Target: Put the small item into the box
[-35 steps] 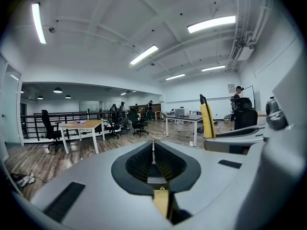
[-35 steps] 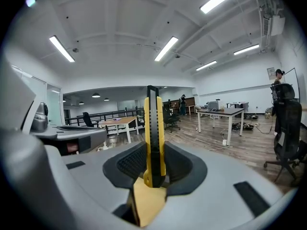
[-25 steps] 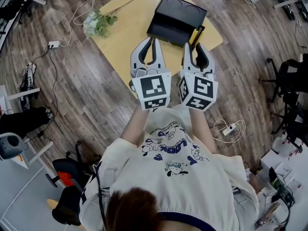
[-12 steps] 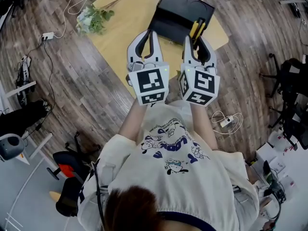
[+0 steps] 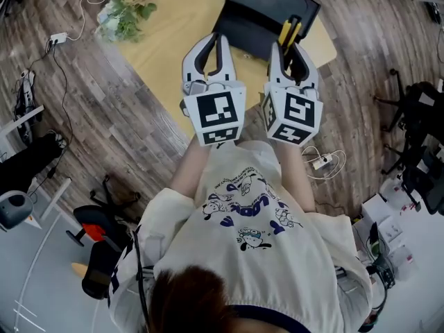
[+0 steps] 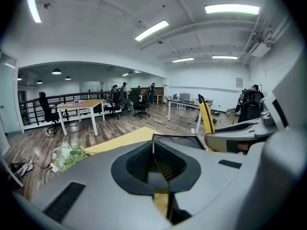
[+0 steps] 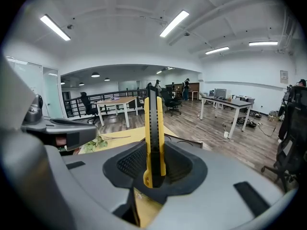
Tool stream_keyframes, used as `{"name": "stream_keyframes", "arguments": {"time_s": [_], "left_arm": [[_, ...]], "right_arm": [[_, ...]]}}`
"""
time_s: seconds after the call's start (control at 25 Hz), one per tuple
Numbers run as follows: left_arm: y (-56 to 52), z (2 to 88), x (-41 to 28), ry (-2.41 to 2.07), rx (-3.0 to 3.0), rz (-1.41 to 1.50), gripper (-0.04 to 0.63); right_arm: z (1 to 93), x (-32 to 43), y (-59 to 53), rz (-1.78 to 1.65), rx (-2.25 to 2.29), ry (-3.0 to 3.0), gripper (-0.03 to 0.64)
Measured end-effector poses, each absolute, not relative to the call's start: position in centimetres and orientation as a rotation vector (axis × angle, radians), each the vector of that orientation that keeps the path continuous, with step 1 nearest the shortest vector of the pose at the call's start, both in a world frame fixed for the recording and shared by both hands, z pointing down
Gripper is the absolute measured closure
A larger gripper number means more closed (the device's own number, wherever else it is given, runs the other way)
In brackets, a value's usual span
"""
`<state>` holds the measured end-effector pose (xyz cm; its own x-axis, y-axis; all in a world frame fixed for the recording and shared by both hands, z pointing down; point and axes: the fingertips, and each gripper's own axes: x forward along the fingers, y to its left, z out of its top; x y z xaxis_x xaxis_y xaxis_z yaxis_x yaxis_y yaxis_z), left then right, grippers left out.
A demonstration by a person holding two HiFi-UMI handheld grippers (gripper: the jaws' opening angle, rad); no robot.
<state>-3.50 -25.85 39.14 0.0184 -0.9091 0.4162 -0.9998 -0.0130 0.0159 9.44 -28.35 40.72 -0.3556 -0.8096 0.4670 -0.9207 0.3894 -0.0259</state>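
Knife (image 7: 154, 138), yellow, clamped upright in right tool (image 5: 290, 50), black box (image 5: 267, 9) beyond

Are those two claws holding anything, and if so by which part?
The right claw grips a yellow utility knife near its lower end; the rest stands above the jaws. The left claw holds nothing.

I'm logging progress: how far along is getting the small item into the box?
Done: the yellow utility knife is picked up, clamped upright between the right gripper's fingers. In hand: it is held in the air by the near right edge of the black box on the yellow table. Left: lowering it into the box and letting go. The left gripper is shut and empty.
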Motion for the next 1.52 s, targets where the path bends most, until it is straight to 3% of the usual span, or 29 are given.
{"name": "stream_keyframes", "arguments": {"time_s": [1.52], "left_arm": [[-28.5,50.2,-3.2,-1.77,1.841,0.487,0.572]], "right_arm": [[56.3,7.5,-30.8,0.332,0.736,-1.858,0.486]]}}
